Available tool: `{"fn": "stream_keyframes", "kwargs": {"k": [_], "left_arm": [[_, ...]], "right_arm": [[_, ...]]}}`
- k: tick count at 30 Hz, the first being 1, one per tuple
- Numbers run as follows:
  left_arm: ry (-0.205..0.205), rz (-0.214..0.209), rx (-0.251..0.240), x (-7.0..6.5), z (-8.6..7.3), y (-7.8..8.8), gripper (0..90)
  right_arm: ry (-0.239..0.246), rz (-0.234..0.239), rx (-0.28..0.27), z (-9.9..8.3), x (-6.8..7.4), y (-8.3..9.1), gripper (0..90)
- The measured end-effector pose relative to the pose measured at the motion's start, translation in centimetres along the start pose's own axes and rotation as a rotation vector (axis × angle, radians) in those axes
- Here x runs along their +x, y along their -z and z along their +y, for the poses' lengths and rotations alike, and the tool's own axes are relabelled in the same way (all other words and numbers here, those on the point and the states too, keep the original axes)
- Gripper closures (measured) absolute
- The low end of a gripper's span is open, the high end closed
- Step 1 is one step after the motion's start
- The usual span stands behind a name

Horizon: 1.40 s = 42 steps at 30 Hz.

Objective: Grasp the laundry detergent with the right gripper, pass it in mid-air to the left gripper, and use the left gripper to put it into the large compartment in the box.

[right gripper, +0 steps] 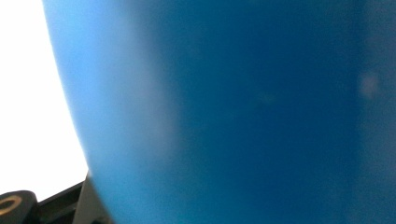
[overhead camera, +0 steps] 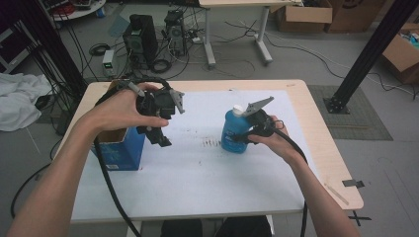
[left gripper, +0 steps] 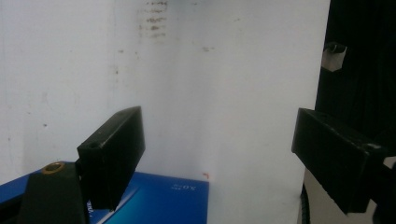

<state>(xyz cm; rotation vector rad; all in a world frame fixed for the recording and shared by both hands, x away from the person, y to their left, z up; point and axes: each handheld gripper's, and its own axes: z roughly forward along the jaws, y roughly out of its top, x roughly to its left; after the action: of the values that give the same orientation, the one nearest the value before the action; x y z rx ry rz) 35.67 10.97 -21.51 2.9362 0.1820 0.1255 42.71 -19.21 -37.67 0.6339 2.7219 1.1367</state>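
In the high view two forearms come in from the bottom edge of the frame. The right hand (overhead camera: 274, 139), right of centre, holds the right gripper (overhead camera: 243, 136) against the side of a blue bottle (overhead camera: 232, 130) with a white cap (overhead camera: 238, 109); the bottle stands upright on the white sheet (overhead camera: 197, 173) that covers most of the table (overhead camera: 321, 148). A grey three-cornered plate on this gripper points toward the upper right. In the right gripper view the blue bottle (right gripper: 243, 112) is very close and blurred, with a little of one black jaw at the lower left; the jaws seem to sit at the bottle's sides, but I cannot tell whether they are clamped on it or how wide they stand.

At left of centre the left hand (overhead camera: 121, 109) holds the left gripper (overhead camera: 157, 135) raised above the sheet, its jaws pointing down, just beside a blue cardboard box (overhead camera: 118, 148) whose top is open. In the left gripper view the left gripper (left gripper: 215, 154) has its two black jaws wide apart with nothing between them; below it lie the white sheet (left gripper: 224, 84) and a corner of the blue box (left gripper: 163, 196) at the bottom left. Small dark smudges (overhead camera: 211, 143) mark the sheet between the two grippers.

Toward the top of the high view, on the grey floor beyond the table, stand a black speaker-like unit (overhead camera: 141, 37), a computer tower (overhead camera: 175, 30), tangled cables, and cardboard boxes (overhead camera: 304, 15) at the upper right
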Motion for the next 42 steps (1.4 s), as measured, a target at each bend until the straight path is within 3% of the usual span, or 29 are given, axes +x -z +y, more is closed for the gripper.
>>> {"fn": "stream_keyframes", "kwargs": {"k": [15, 28, 34, 42], "left_arm": [[0.005, 0.002, -0.005, 0.0, -0.2, 0.0, 17.8], [0.006, 0.000, -0.003, 0.2, -0.2, -0.1, 17.8], [0.007, 0.003, -0.007, 0.2, -0.1, 0.0, 17.9], [-0.003, 0.009, -0.026, 0.4, 0.4, 1.1, 17.9]], "right_arm": [[0.021, 0.015, -0.035, -0.3, -0.2, 0.0, 44.9], [0.010, 0.017, -0.053, -0.4, -0.2, 0.0, 45.2], [0.013, 0.019, -0.082, 0.3, 0.1, 0.6, 45.3], [0.088, 0.040, -0.071, 3.2, 1.7, 2.7, 45.2]]}}
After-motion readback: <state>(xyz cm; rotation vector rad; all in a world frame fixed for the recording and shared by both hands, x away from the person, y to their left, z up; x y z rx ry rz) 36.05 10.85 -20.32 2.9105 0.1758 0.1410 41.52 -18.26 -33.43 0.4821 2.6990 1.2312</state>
